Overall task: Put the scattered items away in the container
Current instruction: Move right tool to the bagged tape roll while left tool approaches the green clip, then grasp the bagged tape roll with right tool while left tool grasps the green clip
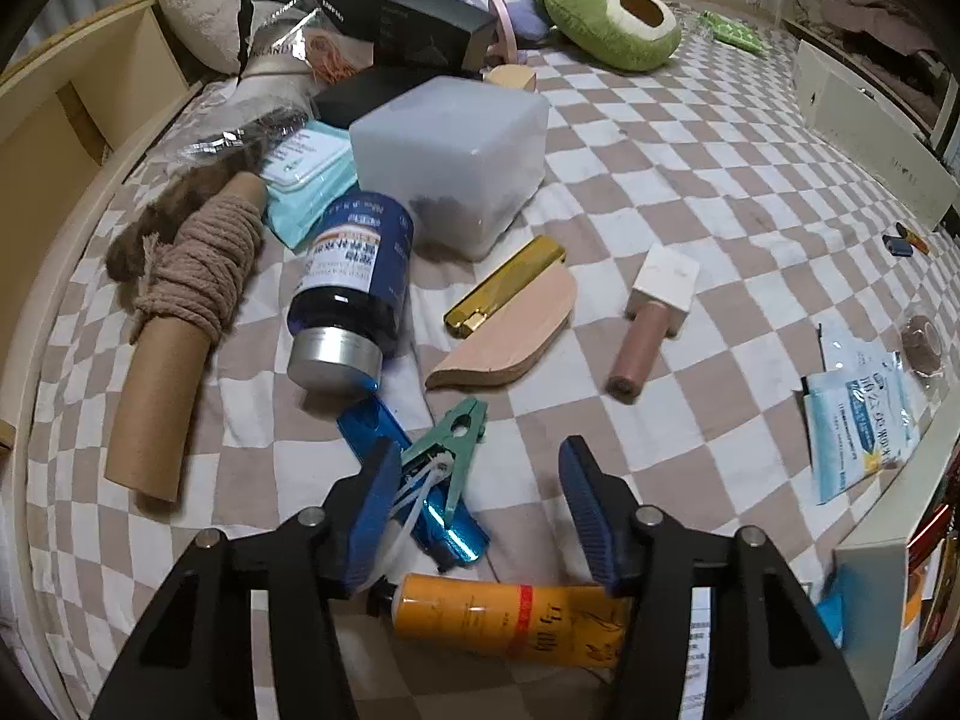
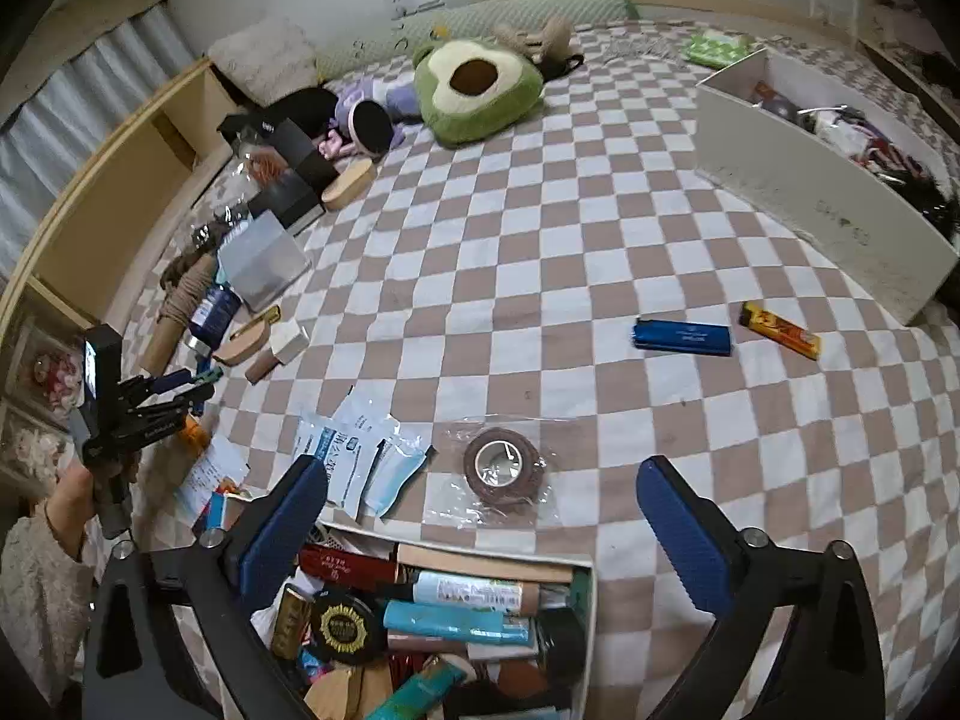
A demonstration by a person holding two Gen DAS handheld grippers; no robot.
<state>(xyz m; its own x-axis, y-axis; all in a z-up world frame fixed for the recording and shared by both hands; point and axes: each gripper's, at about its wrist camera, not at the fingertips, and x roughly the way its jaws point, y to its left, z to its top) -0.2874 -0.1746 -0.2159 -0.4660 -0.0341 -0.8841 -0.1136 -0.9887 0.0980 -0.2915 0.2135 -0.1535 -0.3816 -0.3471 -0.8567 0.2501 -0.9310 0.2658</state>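
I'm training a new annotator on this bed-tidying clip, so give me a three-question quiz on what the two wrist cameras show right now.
1. True or false: the left hand-held gripper is shut on the green clip.
2. Which lies nearest the roll of tape? A) blue lighter B) white packets C) avocado plush
3. Fill in: the box under the right hand-held gripper is already ____ of small items.

Key: 1 false, its jaws are apart and hold nothing; 2 B; 3 full.
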